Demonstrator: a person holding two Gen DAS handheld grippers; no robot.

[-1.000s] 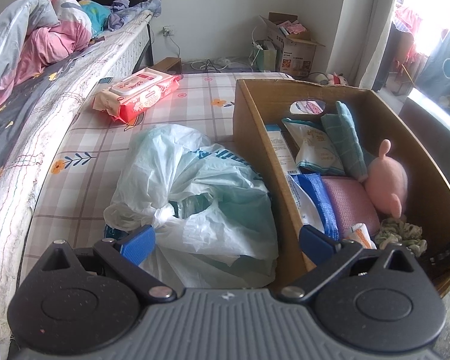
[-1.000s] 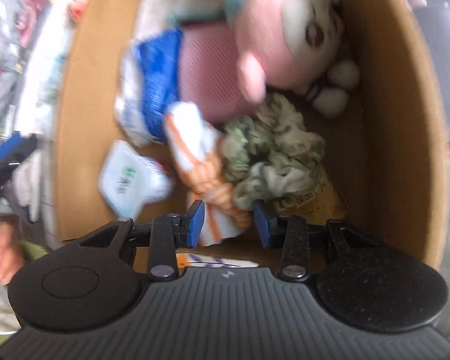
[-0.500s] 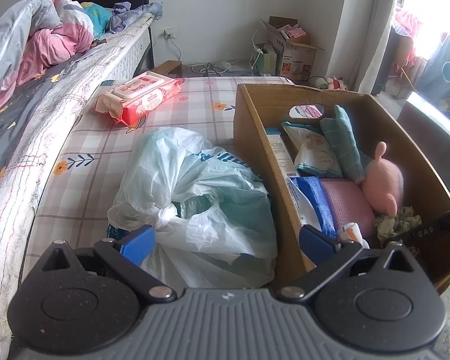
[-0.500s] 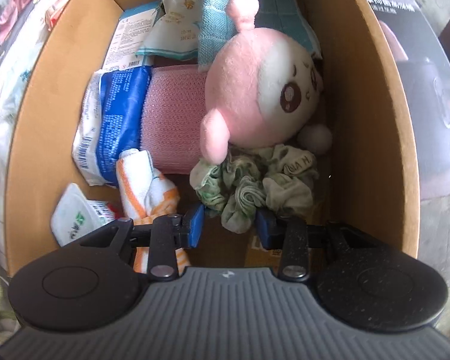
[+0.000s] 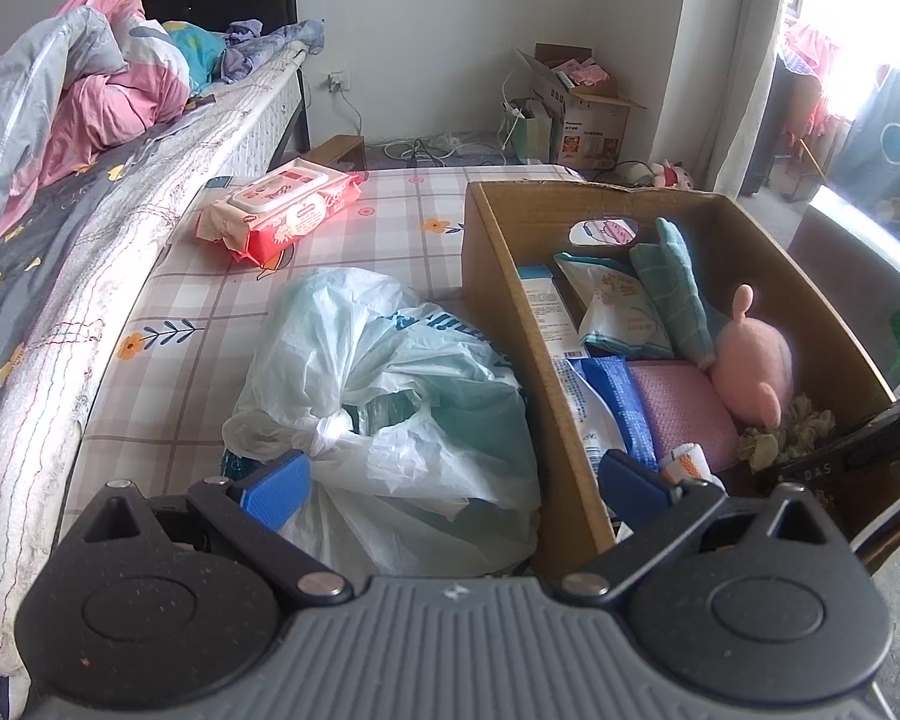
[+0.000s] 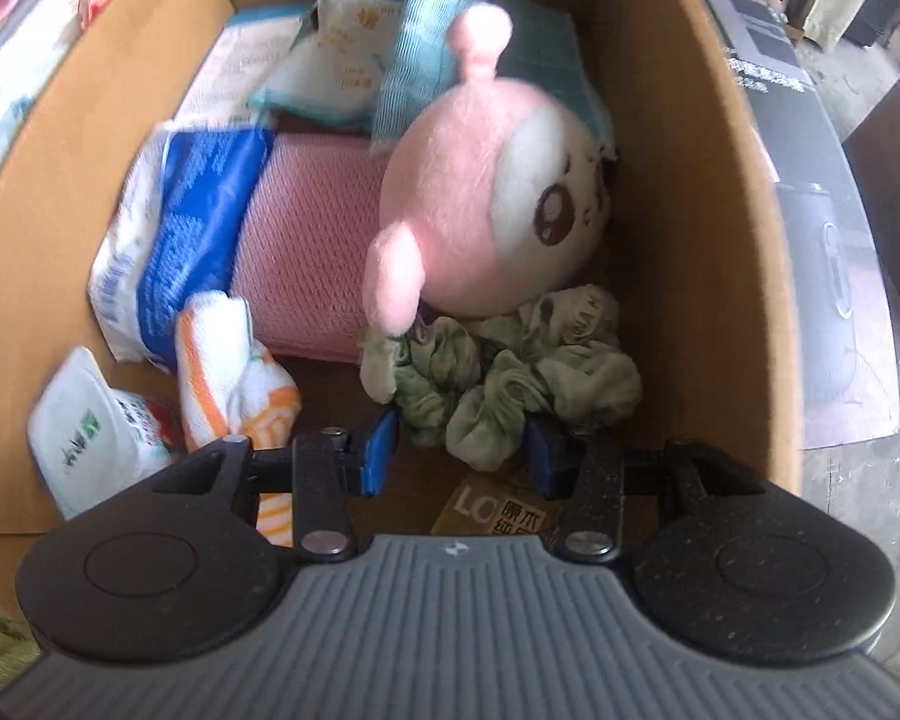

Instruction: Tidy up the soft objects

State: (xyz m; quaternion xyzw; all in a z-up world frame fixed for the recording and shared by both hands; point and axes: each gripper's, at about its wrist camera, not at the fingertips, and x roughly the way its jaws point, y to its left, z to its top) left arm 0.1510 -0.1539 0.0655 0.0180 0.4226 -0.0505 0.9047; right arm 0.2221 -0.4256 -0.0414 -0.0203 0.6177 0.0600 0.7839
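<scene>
A cardboard box (image 5: 498, 276) on the mattress holds a pink plush toy (image 6: 486, 210), a green scrunchie (image 6: 510, 378), a pink cloth (image 6: 306, 240), an orange-striped white sock (image 6: 234, 372), a teal towel (image 6: 444, 30) and several packets. My right gripper (image 6: 459, 450) hangs over the box's near end, jaws apart, with the scrunchie lying between and just past its fingertips. My left gripper (image 5: 450, 483) is open and empty, straddling the box's left wall and a knotted white plastic bag (image 5: 384, 390). The plush (image 5: 750, 360) also shows in the left wrist view.
A red wet-wipes pack (image 5: 276, 210) lies on the plaid mattress (image 5: 210, 312). A bed with pink and grey bedding (image 5: 60, 108) runs along the left. Another cardboard box (image 5: 582, 102) stands by the far wall. A dark printed carton (image 6: 810, 180) sits right of the box.
My right gripper has opened wider and pulled back a little over the box; the scrunchie lies loose between its tips. The left gripper has drifted back slightly and stays open.
</scene>
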